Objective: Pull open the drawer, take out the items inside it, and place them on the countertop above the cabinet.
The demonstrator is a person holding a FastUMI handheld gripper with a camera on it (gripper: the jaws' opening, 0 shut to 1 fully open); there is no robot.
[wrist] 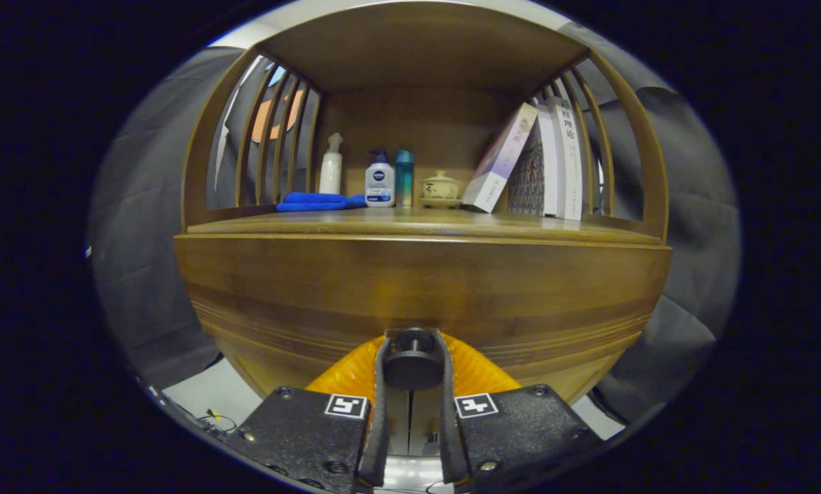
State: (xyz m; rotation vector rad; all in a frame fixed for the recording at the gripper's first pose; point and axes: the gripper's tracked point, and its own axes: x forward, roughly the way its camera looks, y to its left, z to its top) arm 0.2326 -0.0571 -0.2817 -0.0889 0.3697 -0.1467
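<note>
Step in hand: opening the drawer. Gripper (412, 367) has both fingers closed on the round dark knob (412, 363) of the drawer front (417, 288), one finger on each side, apparently in contact. Drawer looks shut or barely started; hard to tell through the fisheye. Items inside are hidden. Countertop (410, 221) sits just above, carrying bottles (379, 180), a blue cloth (318, 201) and leaning books (548, 161). Next: pull straight back, grip held.

Three bottles (379, 180), three books (551, 159), one blue cloth (318, 202), one lidded cup (440, 186).
</note>
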